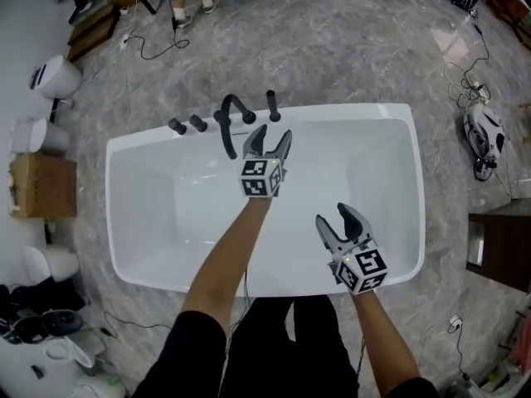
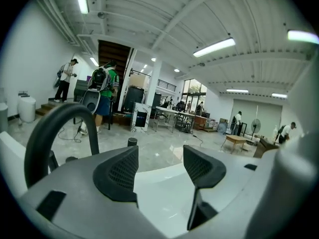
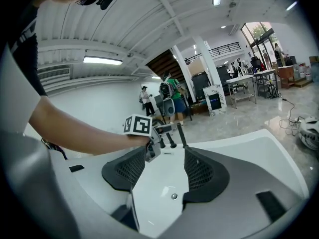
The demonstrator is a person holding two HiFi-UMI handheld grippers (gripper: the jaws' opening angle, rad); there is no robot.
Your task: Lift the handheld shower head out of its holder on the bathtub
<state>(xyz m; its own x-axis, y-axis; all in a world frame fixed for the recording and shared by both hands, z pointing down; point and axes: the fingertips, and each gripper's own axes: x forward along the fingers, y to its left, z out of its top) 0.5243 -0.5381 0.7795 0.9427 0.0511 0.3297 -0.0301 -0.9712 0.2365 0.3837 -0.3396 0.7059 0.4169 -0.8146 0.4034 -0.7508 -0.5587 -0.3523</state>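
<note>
Along the far rim of the white bathtub [image 1: 382,114], from left to right: two black knobs [image 1: 187,124], an arched spout [image 1: 227,127], and the slim black handheld shower head [image 1: 273,105], standing upright in its holder and not yet lifted. The left tongs [image 1: 272,136] hover over the basin just short of these fittings, roughly in line with the shower head. Their jaws are apart with nothing between them; the left gripper view shows the spout off to the left and only tub rim in the gap. The right tongs [image 1: 333,216], nearer the person and well apart from the fittings, are likewise spread and empty. Step in hand: the approach. Next move, by judgement — carry the left tongs forward until the shaft stands between the jaws, close on it, then draw it straight up.
</note>
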